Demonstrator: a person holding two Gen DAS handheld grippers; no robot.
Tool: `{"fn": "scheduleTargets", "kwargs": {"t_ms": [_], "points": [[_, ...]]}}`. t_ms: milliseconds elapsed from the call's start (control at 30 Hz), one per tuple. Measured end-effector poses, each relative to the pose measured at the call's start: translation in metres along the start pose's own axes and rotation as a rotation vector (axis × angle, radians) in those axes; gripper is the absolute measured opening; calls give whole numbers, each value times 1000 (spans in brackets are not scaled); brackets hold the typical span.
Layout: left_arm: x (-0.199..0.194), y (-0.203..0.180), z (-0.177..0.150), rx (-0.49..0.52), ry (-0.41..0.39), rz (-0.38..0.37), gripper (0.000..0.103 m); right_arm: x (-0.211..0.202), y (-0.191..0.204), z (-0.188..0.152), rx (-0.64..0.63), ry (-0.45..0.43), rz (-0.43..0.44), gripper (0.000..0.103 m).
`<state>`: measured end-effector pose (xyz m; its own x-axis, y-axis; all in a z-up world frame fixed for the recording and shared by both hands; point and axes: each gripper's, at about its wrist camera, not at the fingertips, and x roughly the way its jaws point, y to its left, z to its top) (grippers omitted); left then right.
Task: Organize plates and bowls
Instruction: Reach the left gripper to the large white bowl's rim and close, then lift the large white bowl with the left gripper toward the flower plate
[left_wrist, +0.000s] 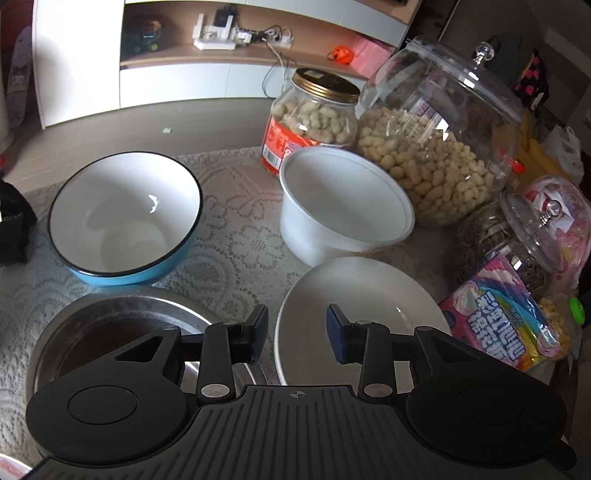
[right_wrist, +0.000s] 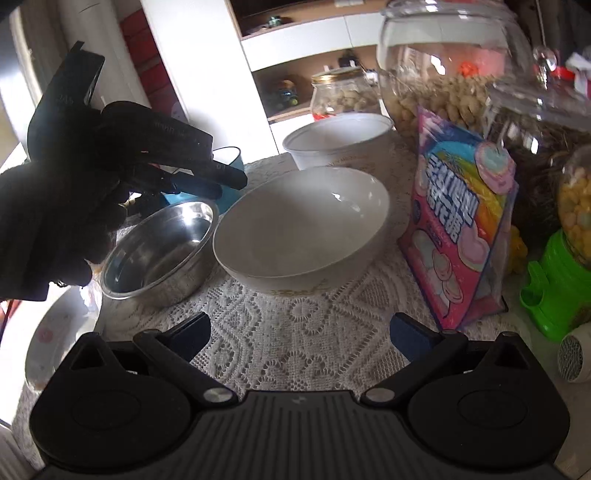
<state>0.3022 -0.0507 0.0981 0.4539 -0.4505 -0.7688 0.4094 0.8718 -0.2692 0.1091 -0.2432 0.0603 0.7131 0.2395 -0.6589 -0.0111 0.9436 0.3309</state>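
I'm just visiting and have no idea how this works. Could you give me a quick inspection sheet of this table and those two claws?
Surface: white lace tablecloth, crowded.
Job's things: blue bowl, steel bowl, wide white bowl, white tub; all upright, empty, unstacked.
Clutter: peanut jar, big glass jar, pink candy bag, green toy dispenser.
Claws: left claw open, empty, above the gap between steel and wide white bowls; right claw open wide, empty, over bare cloth.
Cables: tangle on the back shelf; none on the table.
Surroundings: white shelving unit.
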Motion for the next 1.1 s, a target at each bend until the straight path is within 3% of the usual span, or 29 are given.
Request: {"fn": "scheduleTargets", "kwargs": {"t_ms": [100,200,600,633,667,767,867,1000,1100], "points": [[16,-4,6,27,21,0,38,11,-15,-7,77,62,55,103],[29,-6,8,38,51,29,38,22,-25,-13,124,109,49,103],[59,-14,18,107,138,20,39,31,-22,-10,125,211,11,103],[63,-14,19,112,148,17,39,32,-21,-9,112,220,8,98],[67,-14,19,118,154,16,39,31,-18,-7,103,209,3,85],[71,-14,20,132,161,1,39,16,-4,-1,84,57,-38,84],[71,-16,20,150,161,-11,40,12,4,12,157,-70,-135,81],[69,-15,18,162,154,-16,40,28,6,29,219,-113,-224,55],[69,-15,18,161,153,-18,40,47,0,30,259,-91,-244,52]]}}
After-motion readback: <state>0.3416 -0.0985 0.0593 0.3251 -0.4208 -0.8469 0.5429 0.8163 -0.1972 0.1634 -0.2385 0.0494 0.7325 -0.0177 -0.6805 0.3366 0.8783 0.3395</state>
